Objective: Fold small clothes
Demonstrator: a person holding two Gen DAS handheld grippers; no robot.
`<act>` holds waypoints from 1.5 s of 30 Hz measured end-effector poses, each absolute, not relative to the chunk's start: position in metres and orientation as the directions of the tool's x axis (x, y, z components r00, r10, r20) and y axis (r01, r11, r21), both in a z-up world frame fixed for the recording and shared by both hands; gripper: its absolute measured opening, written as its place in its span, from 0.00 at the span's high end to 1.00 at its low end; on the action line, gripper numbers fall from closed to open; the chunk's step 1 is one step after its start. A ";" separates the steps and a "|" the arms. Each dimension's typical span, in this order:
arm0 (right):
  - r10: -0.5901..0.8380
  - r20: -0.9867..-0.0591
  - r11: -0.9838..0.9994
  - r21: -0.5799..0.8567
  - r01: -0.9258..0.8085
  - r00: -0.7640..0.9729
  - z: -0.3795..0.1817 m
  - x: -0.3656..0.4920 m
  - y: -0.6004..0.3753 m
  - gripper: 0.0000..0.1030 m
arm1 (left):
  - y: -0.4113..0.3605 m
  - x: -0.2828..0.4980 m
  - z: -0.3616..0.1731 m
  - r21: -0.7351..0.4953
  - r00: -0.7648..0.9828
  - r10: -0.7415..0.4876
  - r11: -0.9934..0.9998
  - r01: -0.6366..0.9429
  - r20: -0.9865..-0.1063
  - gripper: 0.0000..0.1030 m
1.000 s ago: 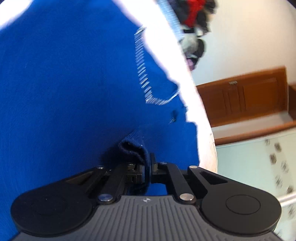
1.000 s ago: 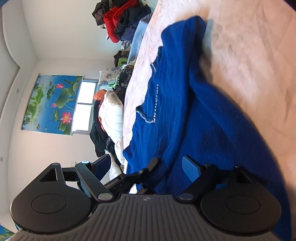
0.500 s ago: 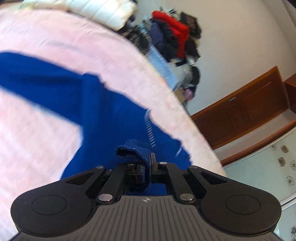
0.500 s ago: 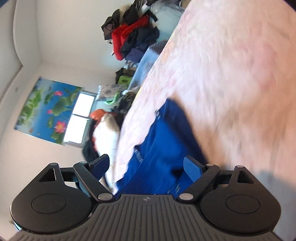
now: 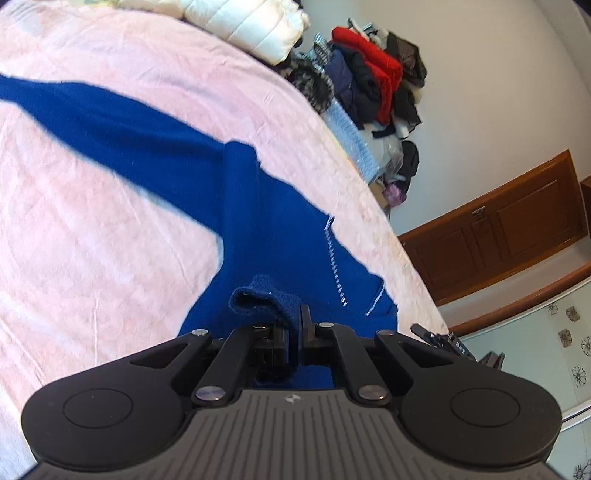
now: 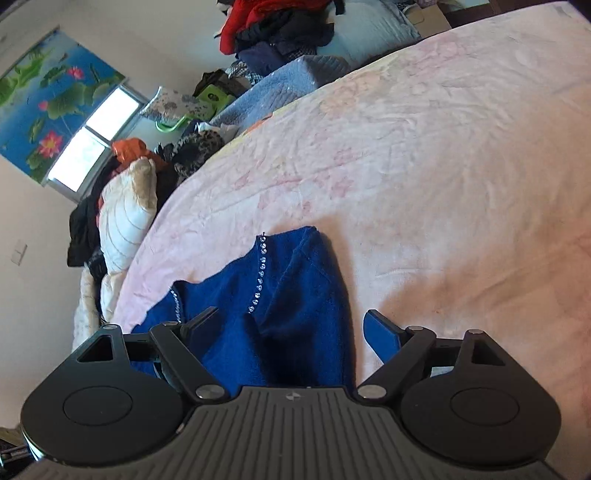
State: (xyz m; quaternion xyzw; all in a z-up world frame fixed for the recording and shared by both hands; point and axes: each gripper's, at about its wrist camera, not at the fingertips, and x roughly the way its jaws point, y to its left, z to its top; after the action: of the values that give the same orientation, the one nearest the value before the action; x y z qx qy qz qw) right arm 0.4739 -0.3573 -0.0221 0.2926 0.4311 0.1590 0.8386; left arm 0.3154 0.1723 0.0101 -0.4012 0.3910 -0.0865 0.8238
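Observation:
A blue knit sweater [image 5: 258, 229] with a rhinestone trim [image 5: 334, 266] lies spread on the pink bed cover [image 5: 92, 221], one sleeve stretched away to the left. My left gripper [image 5: 295, 314] is shut on a bunched fold of the sweater's edge, lifted a little off the bed. In the right wrist view, the sweater [image 6: 295, 280] and its rhinestone trim [image 6: 260, 273] lie under my right gripper [image 6: 291, 317]. Its jaws stand wide and are closing slightly. Fabric sits between them, but the blue pads [image 6: 380, 336] do not press on it.
Piled clothes [image 5: 373, 85] and a white duvet [image 5: 251, 22] sit at the bed's far edge, with a wooden cabinet [image 5: 498, 225] beyond. The right wrist view shows a white pillow [image 6: 122, 225], more clothes [image 6: 273, 29], a window [image 6: 92, 136] and bare pink cover [image 6: 424, 166].
My left gripper has pulled back and up with the fold, so the sweater's sleeve and the bed now show. My right gripper has rolled and swung over the sweater's neck end.

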 end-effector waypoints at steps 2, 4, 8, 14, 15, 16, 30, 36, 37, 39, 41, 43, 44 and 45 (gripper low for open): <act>0.513 -0.650 0.805 0.591 -0.052 0.560 -0.026 0.480 -0.350 0.19 | 0.174 0.313 0.010 -0.740 0.687 -0.461 0.651 -0.169 -0.562 0.96; 0.497 -0.653 0.830 0.550 -0.093 0.572 -0.024 0.483 -0.346 0.23 | 0.178 0.309 0.014 -0.745 0.699 -0.459 0.647 -0.160 -0.549 0.96; 0.508 -0.664 0.833 0.542 -0.115 0.549 -0.031 0.493 -0.344 0.90 | 0.175 0.311 0.014 -0.731 0.686 -0.462 0.666 -0.151 -0.563 0.96; 0.533 -0.557 0.781 0.613 -0.117 0.637 -0.004 0.481 -0.386 0.90 | 0.165 0.319 0.003 -0.734 0.664 -0.481 0.661 -0.154 -0.572 0.96; 0.539 -0.537 0.764 0.636 -0.108 0.649 0.000 0.480 -0.401 0.90 | 0.163 0.321 0.002 -0.734 0.663 -0.482 0.662 -0.152 -0.573 0.96; 0.532 -0.536 0.761 0.642 -0.092 0.655 0.000 0.480 -0.414 0.91 | 0.162 0.323 0.000 -0.731 0.657 -0.486 0.666 -0.150 -0.577 0.96; 0.404 -0.529 0.726 0.682 0.090 0.746 -0.022 0.456 -0.450 0.65 | 0.159 0.337 -0.023 -0.632 0.606 -0.408 0.746 -0.210 -0.683 0.96; 0.570 -0.491 0.728 0.674 -0.128 0.659 0.007 0.447 -0.397 0.42 | 0.160 0.322 0.002 -0.569 0.671 -0.307 0.796 -0.208 -0.675 0.96; 0.579 -0.503 0.733 0.665 -0.141 0.641 0.005 0.448 -0.385 0.41 | 0.156 0.320 0.009 -0.548 0.688 -0.280 0.811 -0.204 -0.669 0.96; 0.586 -0.542 0.754 0.637 -0.161 0.603 -0.002 0.452 -0.365 0.41 | 0.147 0.317 0.024 -0.497 0.723 -0.232 0.850 -0.175 -0.651 0.96; 0.539 -0.603 0.809 0.566 -0.161 0.588 -0.011 0.453 -0.348 0.39 | 0.139 0.314 0.037 -0.441 0.744 -0.185 0.883 -0.161 -0.642 0.95; 0.486 -0.638 0.857 0.480 -0.185 0.597 -0.022 0.453 -0.343 0.43 | 0.136 0.312 0.046 -0.423 0.755 -0.188 0.897 -0.129 -0.628 0.95; 0.477 -0.624 0.867 0.451 -0.214 0.619 -0.024 0.450 -0.344 0.44 | 0.136 0.312 0.047 -0.427 0.753 -0.201 0.897 -0.116 -0.626 0.95; 0.479 -0.620 0.865 0.452 -0.217 0.622 -0.025 0.447 -0.349 0.47 | 0.136 0.311 0.047 -0.433 0.749 -0.212 0.895 -0.109 -0.627 0.95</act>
State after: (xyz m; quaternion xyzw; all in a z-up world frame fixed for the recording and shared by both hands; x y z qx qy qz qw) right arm 0.4475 -0.3492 -0.0250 0.1689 0.3879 0.1969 0.8844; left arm 0.3114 0.1356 0.0472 -0.2273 0.3529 -0.0285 0.9072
